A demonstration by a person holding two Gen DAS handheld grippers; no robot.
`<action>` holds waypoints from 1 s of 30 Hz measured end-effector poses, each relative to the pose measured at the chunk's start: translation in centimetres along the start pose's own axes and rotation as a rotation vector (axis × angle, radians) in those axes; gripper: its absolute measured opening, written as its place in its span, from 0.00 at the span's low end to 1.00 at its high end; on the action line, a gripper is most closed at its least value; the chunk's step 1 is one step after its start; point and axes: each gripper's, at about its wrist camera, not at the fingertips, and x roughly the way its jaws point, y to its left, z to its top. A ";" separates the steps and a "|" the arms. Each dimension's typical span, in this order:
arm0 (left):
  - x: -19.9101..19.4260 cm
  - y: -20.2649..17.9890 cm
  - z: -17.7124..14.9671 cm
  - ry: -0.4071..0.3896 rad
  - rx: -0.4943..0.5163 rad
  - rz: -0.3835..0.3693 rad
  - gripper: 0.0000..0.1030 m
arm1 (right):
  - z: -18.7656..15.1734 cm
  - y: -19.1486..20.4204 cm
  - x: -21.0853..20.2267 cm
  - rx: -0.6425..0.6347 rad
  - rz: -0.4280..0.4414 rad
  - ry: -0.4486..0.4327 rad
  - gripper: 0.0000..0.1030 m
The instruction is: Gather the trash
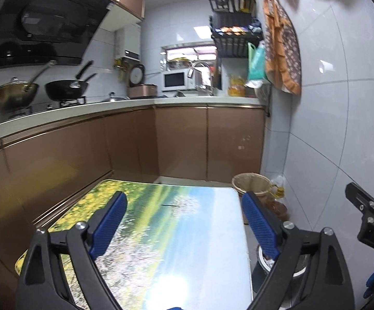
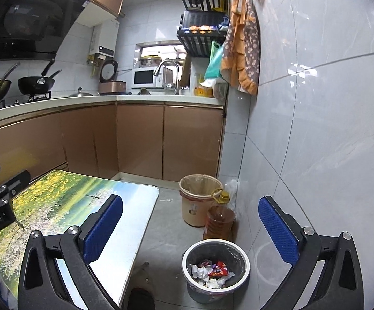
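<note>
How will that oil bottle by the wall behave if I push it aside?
The oil bottle looks mostly full of amber liquid, so it is probably heavy and would slide rather than tip. Its plastic looks smooth, perhaps slippery. It seems to stand very close to the beige bin, which might shift with it.

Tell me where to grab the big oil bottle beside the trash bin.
Take the oil bottle by its yellow carry handle at the neck, coming down from above. It stands upright, wedged between the beige bin and wall, and its body looks too wide for the fingers.
</note>
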 end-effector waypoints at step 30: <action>-8.1 5.2 -1.3 -0.111 -0.043 0.079 0.98 | 0.1 2.0 -8.0 -0.066 0.056 -0.122 1.00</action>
